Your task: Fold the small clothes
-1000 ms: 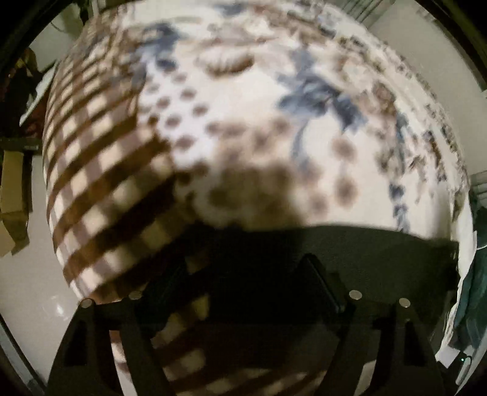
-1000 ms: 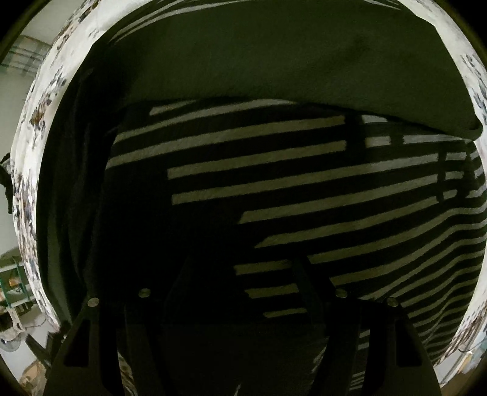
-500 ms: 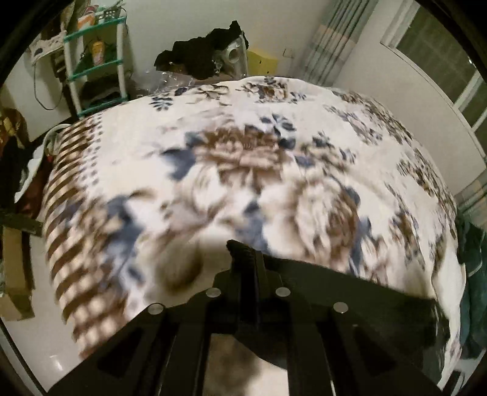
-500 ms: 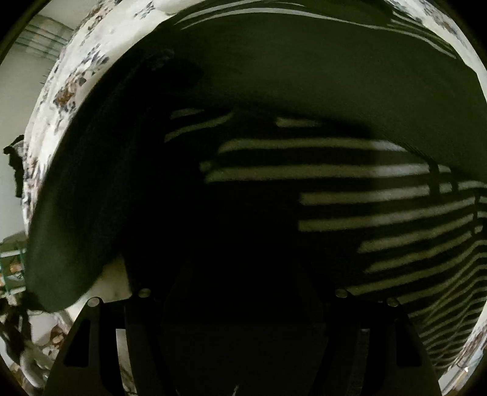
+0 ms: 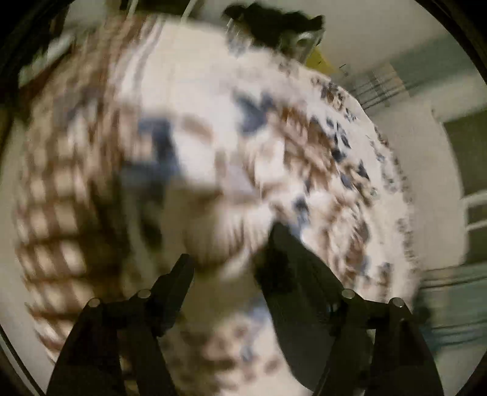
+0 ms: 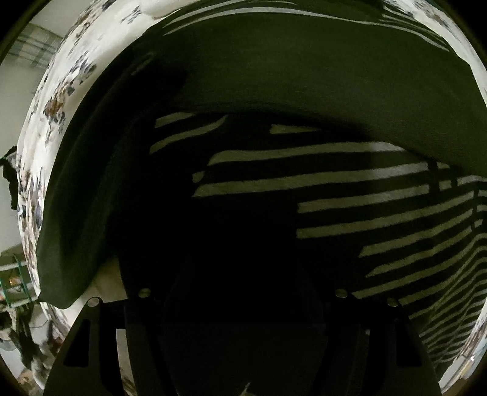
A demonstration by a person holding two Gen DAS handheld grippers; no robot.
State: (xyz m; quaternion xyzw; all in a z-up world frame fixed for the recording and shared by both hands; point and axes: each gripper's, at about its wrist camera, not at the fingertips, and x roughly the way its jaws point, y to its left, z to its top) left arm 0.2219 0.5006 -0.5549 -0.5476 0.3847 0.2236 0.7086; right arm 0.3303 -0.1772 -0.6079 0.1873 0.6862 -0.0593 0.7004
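**Left gripper opening over bed, right gripper low on dark striped garment**

Left wrist view heavily motion-blurred. Left gripper [image 5: 231, 246] with jaws opening, two black fingers [image 5: 178, 283] spread apart, only blurred floral bedspread [image 5: 194, 91] visible in the gap; nothing seen clamped. Dark cloth [image 5: 307, 307] lying against the right-hand finger, cannot tell whether touching or just behind it. Bedspread white with brown and blue flowers, brown check border on the left side. Dark heap [image 5: 271, 21] on furniture past the far end of the bed, curtain [image 5: 383, 88] at upper right.

Right wrist view: right gripper [image 6: 243, 274] close above the garment, fingers lost in black shadow; cannot tell whether released or grasping. Striped garment [image 6: 380, 210], black with pale stripes, spread on the bed, filling centre and right. Plain dark green fabric [image 6: 304, 70] folded across its upper part and running down the left edge. Floral bedspread showing along the left rim.
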